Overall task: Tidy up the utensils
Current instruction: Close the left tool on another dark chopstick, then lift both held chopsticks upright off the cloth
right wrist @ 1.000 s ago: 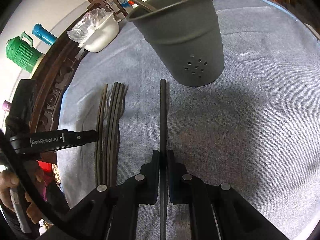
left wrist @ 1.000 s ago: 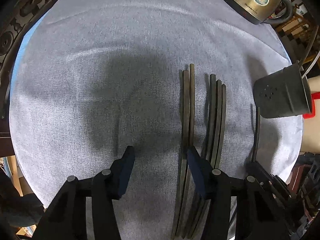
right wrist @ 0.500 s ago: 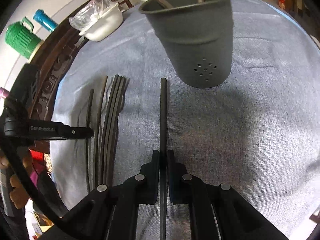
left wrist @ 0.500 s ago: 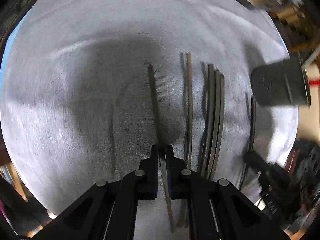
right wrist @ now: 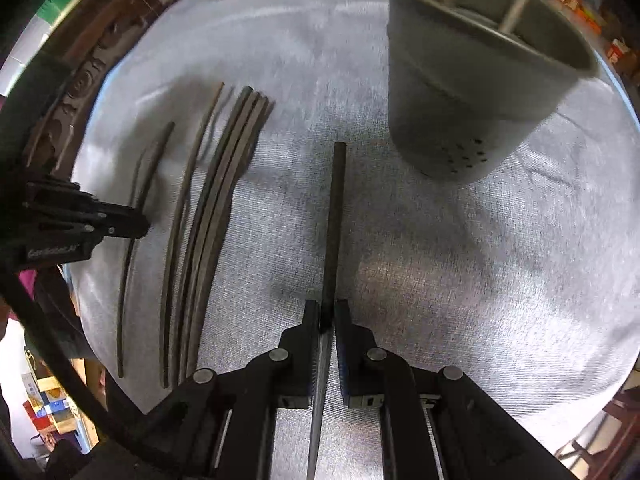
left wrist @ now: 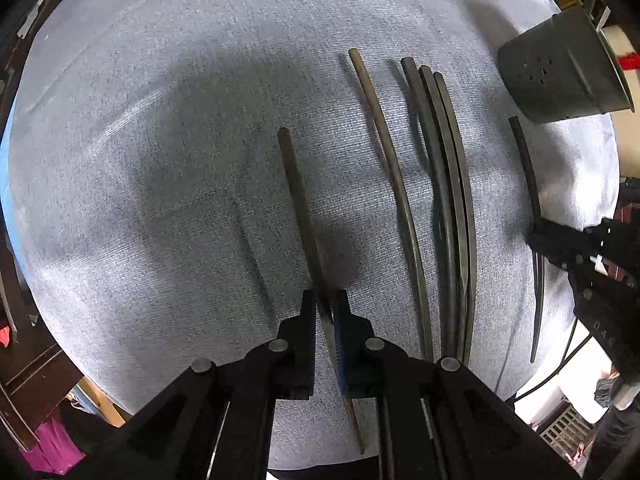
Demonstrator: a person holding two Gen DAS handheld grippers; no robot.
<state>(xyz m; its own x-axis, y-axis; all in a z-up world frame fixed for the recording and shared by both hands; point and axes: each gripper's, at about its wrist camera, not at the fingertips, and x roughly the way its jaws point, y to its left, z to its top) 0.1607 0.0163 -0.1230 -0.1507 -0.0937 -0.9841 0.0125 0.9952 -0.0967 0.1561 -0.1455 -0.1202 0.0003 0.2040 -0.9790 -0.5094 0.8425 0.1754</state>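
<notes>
Grey cloth covers the counter (left wrist: 160, 160); utensils are dark chopsticks, destination looks to be the grey perforated holder (right wrist: 472, 92).

Left to right:
- Left claw (left wrist: 325, 316) closed on one chopstick (left wrist: 298, 208), pinched near its lower third, tip pointing away, stick apparently raised off the cloth since a shadow lies beside it. In the right wrist view it sits at far left, apart from the pile.
- Loose single chopstick (left wrist: 394, 184) on the cloth, just right of the held one.
- Bundle of three chopsticks (left wrist: 452, 200) lying side by side, touching.
- Right claw (right wrist: 328, 316) closed on another chopstick (right wrist: 335, 220), aimed toward the holder's base, not yet over the rim.
- Holder at right, upright on the counter; two utensil handles already stand inside.

Progress, judged: early to middle. Two items in, two in hand but undelivered, four waiting on the cloth.
</notes>
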